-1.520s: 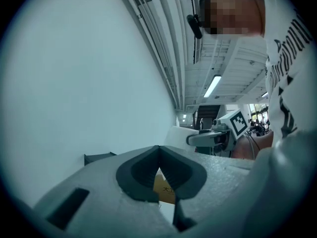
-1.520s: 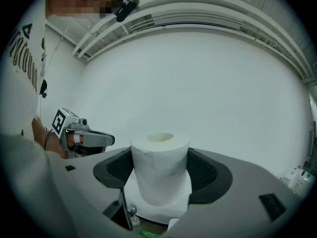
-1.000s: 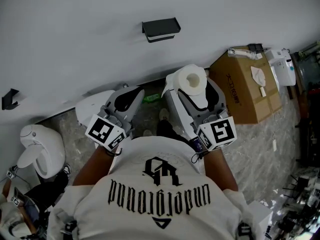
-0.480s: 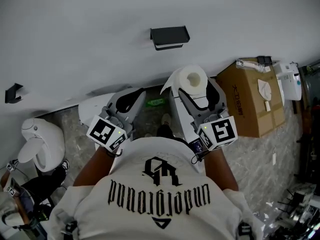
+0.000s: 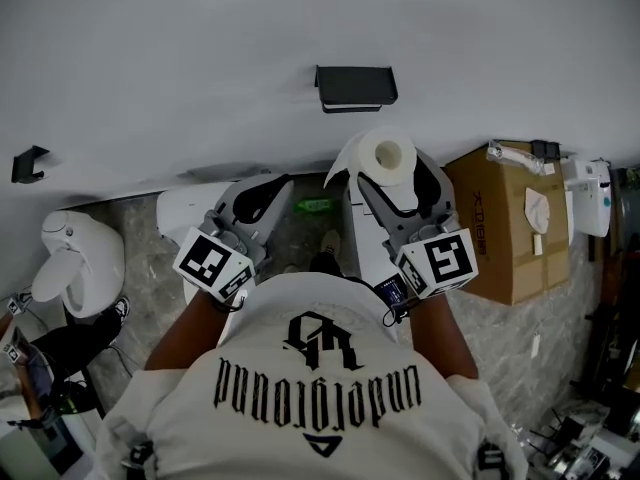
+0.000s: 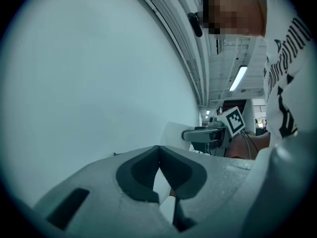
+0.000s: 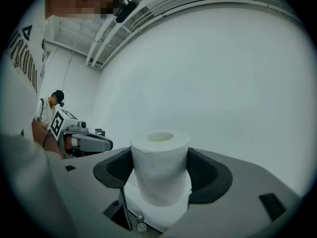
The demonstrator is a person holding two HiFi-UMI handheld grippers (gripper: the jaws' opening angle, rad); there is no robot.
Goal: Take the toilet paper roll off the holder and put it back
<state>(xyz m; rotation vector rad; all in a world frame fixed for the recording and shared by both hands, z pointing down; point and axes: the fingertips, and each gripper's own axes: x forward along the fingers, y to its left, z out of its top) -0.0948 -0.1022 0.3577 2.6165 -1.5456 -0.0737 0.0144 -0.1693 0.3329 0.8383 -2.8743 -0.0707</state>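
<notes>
White wall (image 5: 150,58) carries the black holder (image 5: 355,87), which I judge just ahead and slightly left of my toilet paper roll (image 5: 386,158). My right gripper (image 7: 161,172) clamps the roll, core upright. My left gripper (image 6: 159,172) is pinched together, empty, farther off.

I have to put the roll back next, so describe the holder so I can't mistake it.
Start at the big white wall ahead. The holder is the dark shelf-like bracket mounted on it, just beyond the toilet paper roll held in the right claw. It is wider than the small dark bracket far left.
</notes>
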